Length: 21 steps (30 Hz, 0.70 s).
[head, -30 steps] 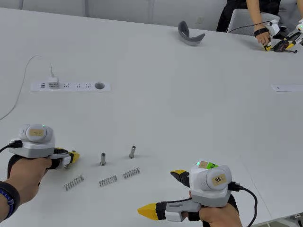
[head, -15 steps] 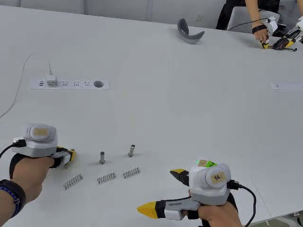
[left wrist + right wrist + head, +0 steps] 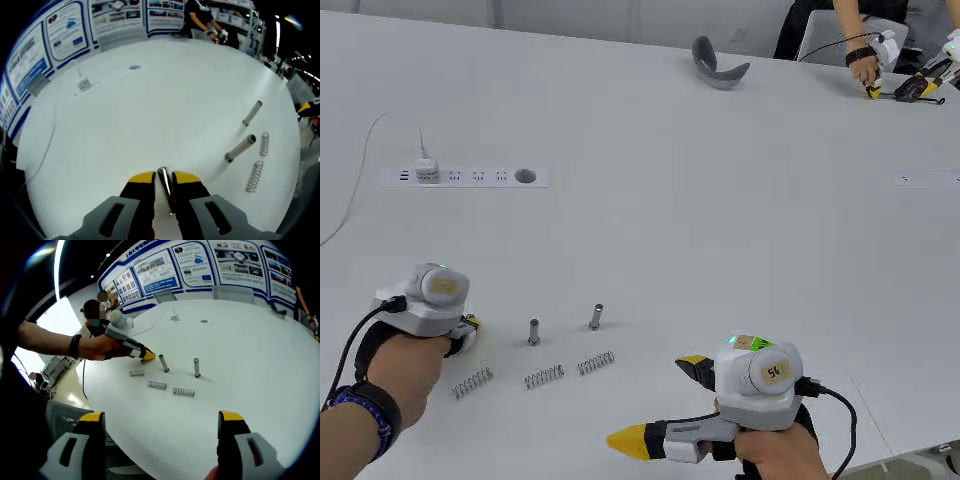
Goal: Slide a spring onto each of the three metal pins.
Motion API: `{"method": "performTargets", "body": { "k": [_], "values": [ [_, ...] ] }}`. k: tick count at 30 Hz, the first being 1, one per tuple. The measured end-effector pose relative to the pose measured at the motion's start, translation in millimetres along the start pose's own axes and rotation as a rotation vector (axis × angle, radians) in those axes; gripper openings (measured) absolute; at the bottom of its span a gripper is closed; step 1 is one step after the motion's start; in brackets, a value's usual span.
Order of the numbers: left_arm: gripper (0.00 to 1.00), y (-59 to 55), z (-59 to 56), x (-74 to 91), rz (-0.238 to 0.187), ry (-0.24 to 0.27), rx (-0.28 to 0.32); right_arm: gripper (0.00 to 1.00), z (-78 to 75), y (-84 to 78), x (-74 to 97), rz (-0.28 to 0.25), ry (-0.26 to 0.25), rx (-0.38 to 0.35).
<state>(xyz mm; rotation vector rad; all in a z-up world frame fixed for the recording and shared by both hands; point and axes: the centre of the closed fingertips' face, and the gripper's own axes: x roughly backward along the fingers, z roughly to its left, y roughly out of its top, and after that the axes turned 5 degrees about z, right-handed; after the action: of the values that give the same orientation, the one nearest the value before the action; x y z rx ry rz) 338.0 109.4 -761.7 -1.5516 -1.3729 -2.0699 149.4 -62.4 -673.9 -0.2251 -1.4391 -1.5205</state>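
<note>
Two metal pins stand upright on the white table [image 3: 650, 220], one [image 3: 534, 331] left of the other [image 3: 596, 317]. In front of them lie three springs in a row [image 3: 473, 382] [image 3: 545, 376] [image 3: 596, 363]. My left gripper [image 3: 468, 327] is left of the pins, low over the table. In the left gripper view my left gripper [image 3: 162, 176] is shut on a third metal pin [image 3: 165, 184], with the two standing pins [image 3: 240, 148] [image 3: 252, 113] off to the right. My right gripper [image 3: 660, 403] stands open near the front edge, nothing between its jaws, and faces the springs [image 3: 157, 385].
A white power strip [image 3: 470, 177] with a plugged-in charger [image 3: 426, 168] and a cable lies at the back left. A grey curved object [image 3: 717, 62] rests at the far side. Another person's hand [image 3: 865, 65] works at the far right corner. The table's front edge runs just behind my right gripper.
My left hand has shifted a little to the right and rolled, bringing its gripper closer to the left pin. The right gripper, pins and springs have stayed put.
</note>
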Motion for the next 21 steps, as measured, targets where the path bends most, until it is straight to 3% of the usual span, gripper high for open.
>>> {"method": "performTargets", "body": {
  "k": [4, 7, 15, 21],
  "values": [
    [0.10, 0.1, 5.4, 0.2, 0.004, 0.027, -0.005, 0.94, -1.6, -1.8, 1.2, 0.000, -0.002, -0.004],
    [0.08, 0.7, 7.4, 0.0, 0.012, 0.020, 0.001, 0.94, -2.3, -2.6, 2.1, 0.001, -0.004, -0.006],
    [0.07, -2.7, 9.9, 4.1, 0.001, -0.010, 0.106, 0.94, -5.1, -1.9, 4.4, -0.008, -0.011, -0.015],
    [0.07, -4.4, 13.6, 12.2, -0.020, -0.015, 0.129, 0.94, -8.5, -3.4, 5.8, -0.007, -0.015, -0.020]
  ]
}}
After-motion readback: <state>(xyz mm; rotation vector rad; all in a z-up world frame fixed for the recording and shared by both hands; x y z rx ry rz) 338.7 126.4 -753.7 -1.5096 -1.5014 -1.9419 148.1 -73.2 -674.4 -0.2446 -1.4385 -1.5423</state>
